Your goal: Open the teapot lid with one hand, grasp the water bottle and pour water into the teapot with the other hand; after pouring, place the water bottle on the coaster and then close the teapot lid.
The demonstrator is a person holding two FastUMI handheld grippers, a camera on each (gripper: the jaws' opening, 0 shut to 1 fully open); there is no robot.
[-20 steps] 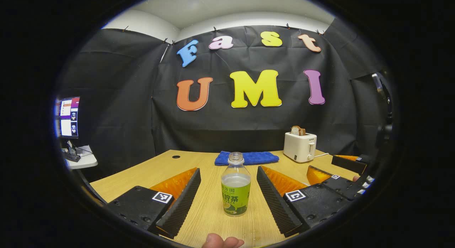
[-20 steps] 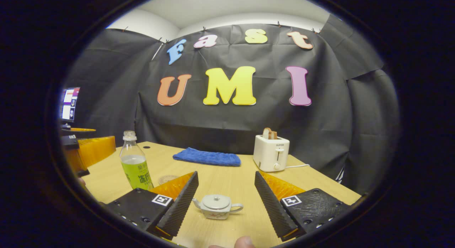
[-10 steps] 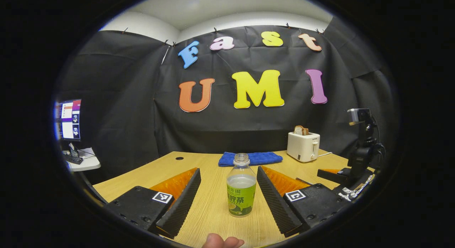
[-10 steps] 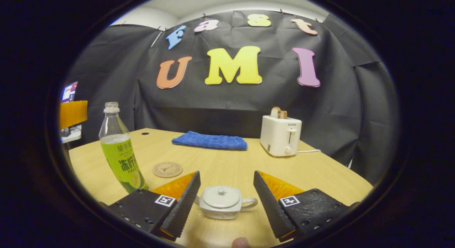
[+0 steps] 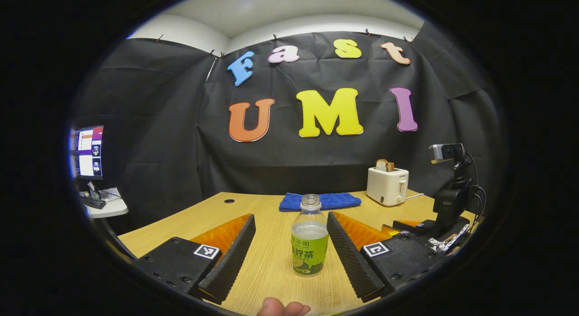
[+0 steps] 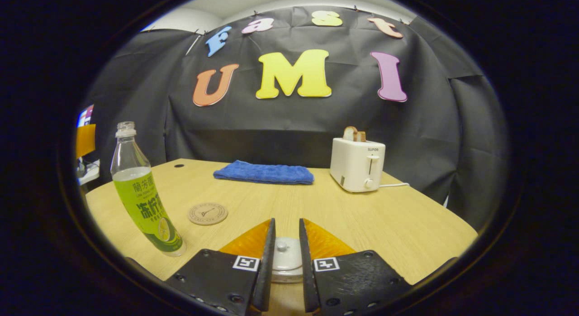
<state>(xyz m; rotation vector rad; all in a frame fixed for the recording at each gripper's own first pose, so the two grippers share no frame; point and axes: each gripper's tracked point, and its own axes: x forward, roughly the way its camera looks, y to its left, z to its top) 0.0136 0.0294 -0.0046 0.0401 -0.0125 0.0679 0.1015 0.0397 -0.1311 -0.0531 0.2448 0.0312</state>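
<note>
Worktop (image 6: 407, 225) of pale wood grain, backed by black cloth wall. Far ahead of right tool (image 6: 285, 266), at the rear edge: folded blue towel (image 6: 264, 172); to its right, white toaster (image 6: 357, 164) with bread in the slot, cord trailing off right. Off to the far left of left tool (image 5: 287, 252), a lit screen (image 5: 86, 150) over a small white side shelf (image 5: 106, 207).

Left tool: fingers wide apart, touching nothing. Water bottle (image 5: 310, 237) upright on the worktop between them, nearer the right finger but clear of both; cap off, part full, green label. Fingertip of the holding hand (image 5: 282, 306) at the bottom edge. Right of the left tool, near: the other tool's body with a small camera on a stalk, hunched low over the worktop.

Right tool: fingers drawn close, nearly parallel, only a narrow gap left. Teapot (image 6: 286, 261), white, low between them, lid (image 6: 284, 255) in place with its little knob in the gap. Cannot tell whether the pads actually press on the knob or lid, or just flank them. Ahead and left of the right tool: round coaster (image 6: 207, 213), flat and bare. Farther left: the bottle, well apart from the coaster.
</note>
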